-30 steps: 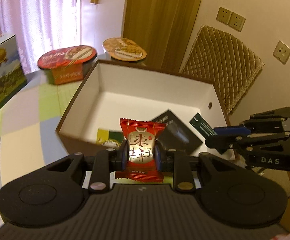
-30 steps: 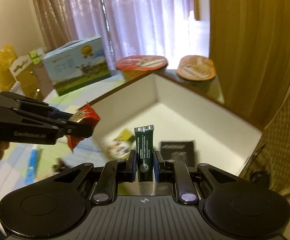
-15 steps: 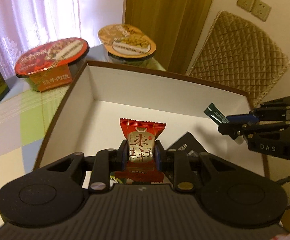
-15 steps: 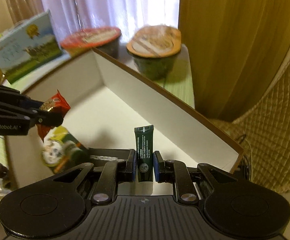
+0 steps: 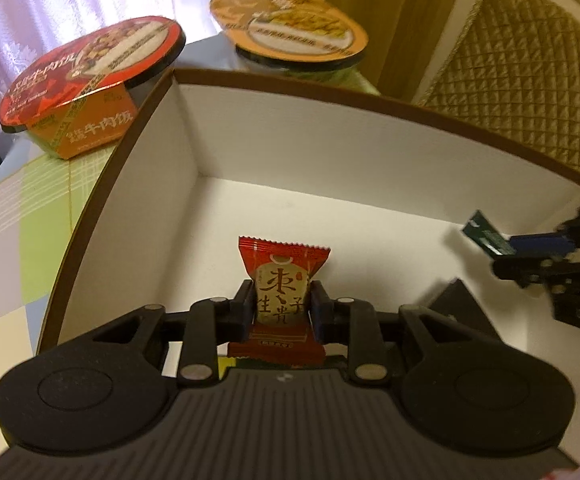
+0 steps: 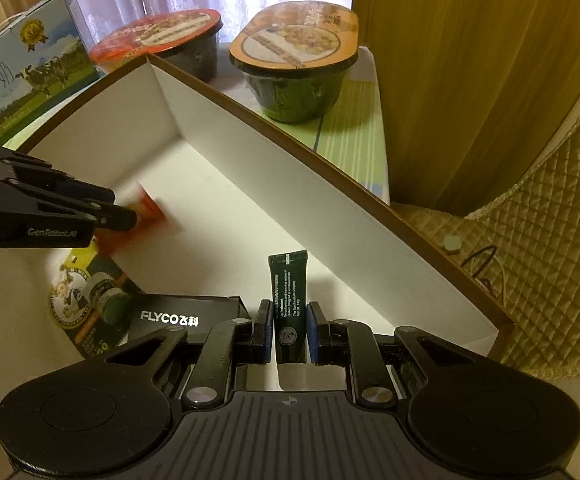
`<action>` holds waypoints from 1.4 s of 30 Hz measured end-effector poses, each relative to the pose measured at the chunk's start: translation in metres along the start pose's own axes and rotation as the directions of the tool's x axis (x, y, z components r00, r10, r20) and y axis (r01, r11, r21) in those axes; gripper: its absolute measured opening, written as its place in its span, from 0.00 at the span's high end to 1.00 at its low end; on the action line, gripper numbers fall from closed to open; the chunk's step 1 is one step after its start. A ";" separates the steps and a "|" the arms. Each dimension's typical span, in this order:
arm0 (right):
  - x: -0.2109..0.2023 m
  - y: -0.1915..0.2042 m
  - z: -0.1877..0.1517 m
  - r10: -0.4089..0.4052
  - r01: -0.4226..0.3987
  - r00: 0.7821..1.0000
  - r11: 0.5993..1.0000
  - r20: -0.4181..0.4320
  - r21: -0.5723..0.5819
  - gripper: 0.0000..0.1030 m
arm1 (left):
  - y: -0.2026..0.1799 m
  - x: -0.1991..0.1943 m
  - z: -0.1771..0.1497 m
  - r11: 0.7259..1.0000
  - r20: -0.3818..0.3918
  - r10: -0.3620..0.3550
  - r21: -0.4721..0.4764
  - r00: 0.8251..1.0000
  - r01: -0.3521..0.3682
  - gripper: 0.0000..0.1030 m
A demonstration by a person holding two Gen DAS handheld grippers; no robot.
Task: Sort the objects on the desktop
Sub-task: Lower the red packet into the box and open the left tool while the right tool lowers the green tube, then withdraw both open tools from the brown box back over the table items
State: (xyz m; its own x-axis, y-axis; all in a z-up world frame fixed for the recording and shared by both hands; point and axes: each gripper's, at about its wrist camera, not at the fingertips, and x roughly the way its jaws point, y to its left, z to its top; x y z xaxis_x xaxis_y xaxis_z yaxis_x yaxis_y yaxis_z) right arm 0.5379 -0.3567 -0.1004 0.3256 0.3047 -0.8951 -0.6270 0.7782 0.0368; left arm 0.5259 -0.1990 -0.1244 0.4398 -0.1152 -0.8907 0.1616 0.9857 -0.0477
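While both hands have swung in and tipped downward over the last second, the white box with the brown rim (image 5: pixel 193 128) has grown to fill most of each view, so each load now hangs above the box floor rather than short of its near wall. I judge that this puts the sorting step at its release point: both items look ready to be let go inside.

At the upper left of the left wrist view sits the red-lidded meal bowl (image 5: pixel 89 80) on the checked surface (image 5: pixel 29 208), with the orange-lidded bowl (image 5: pixel 290 28) at upper centre, both just outside the box. A milk carton (image 6: pixel 21 80) stands at the upper left of the right wrist view. Already in the box, at the lower left of that view, lie a black FLYCO case (image 6: pixel 181 316) and a yellow-green packet (image 6: pixel 85 300).

The left gripper (image 5: pixel 282 308) has its jaws nearly shut, pinching the red snack sachet (image 5: pixel 281 280) by its middle, upright, at lower centre of its view. The right gripper (image 6: pixel 287 330) has its jaws fully drawn in on the dark green tube (image 6: pixel 288 304), cap end toward the camera, near the box's right wall.
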 end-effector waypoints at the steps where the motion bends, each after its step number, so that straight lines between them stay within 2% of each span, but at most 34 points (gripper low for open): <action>1: 0.001 0.000 0.000 0.002 -0.002 1.000 1.000 -0.002 0.000 0.87 | 0.001 0.003 0.000 1.000 -0.002 0.006 0.000 1.000 -0.006 0.76; 3: 0.002 -0.001 -0.001 0.002 -0.002 1.000 1.000 -0.008 0.000 0.87 | 0.003 0.006 0.001 1.000 -0.007 0.011 0.006 1.000 -0.011 0.71; 15: 0.000 -0.001 -0.003 -0.029 0.029 1.000 1.000 0.003 -0.006 0.85 | 0.007 -0.001 -0.002 1.000 0.005 0.025 0.004 1.000 -0.025 0.61; 17: -0.003 -0.001 -0.004 -0.026 0.026 1.000 1.000 0.009 -0.007 0.75 | 0.008 -0.005 -0.004 1.000 0.011 0.027 0.007 1.000 -0.027 0.56; 19: -0.009 -0.001 -0.005 -0.026 0.026 0.999 1.000 0.025 -0.010 0.48 | 0.008 -0.010 -0.005 0.999 0.017 0.039 0.011 0.999 -0.040 0.44; 20: -0.013 0.000 -0.006 -0.026 0.027 0.999 1.000 0.038 -0.014 0.45 | 0.008 -0.012 -0.006 0.999 0.022 0.044 0.012 0.999 -0.044 0.39; 22: -0.020 0.002 -0.009 -0.010 0.011 0.999 1.000 0.047 -0.025 0.38 | 0.008 -0.019 -0.007 0.999 0.036 0.043 0.020 0.998 -0.044 0.36; 25: -0.031 0.006 -0.015 0.006 -0.004 0.997 0.999 0.072 -0.037 0.18 | 0.008 -0.028 -0.009 0.999 0.042 0.037 0.027 0.998 -0.038 0.25; 33: -0.060 0.017 -0.034 0.013 -0.009 0.990 1.000 0.138 -0.027 0.02 | 0.006 -0.058 -0.026 0.998 0.079 0.036 0.041 0.996 -0.039 0.16; 42: -0.092 0.032 -0.049 0.014 -0.012 0.981 1.000 0.194 -0.008 0.02 | 0.005 -0.100 -0.047 1.000 0.136 0.014 0.022 0.991 -0.018 0.14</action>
State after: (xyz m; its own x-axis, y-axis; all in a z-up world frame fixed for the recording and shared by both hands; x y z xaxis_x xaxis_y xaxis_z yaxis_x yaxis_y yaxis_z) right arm 0.4534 -0.3867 -0.0390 0.4482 0.4159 -0.7913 -0.6367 0.7698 0.0440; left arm 0.4409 -0.1766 -0.0572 0.5582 -0.1166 -0.8215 0.1732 0.9846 -0.0221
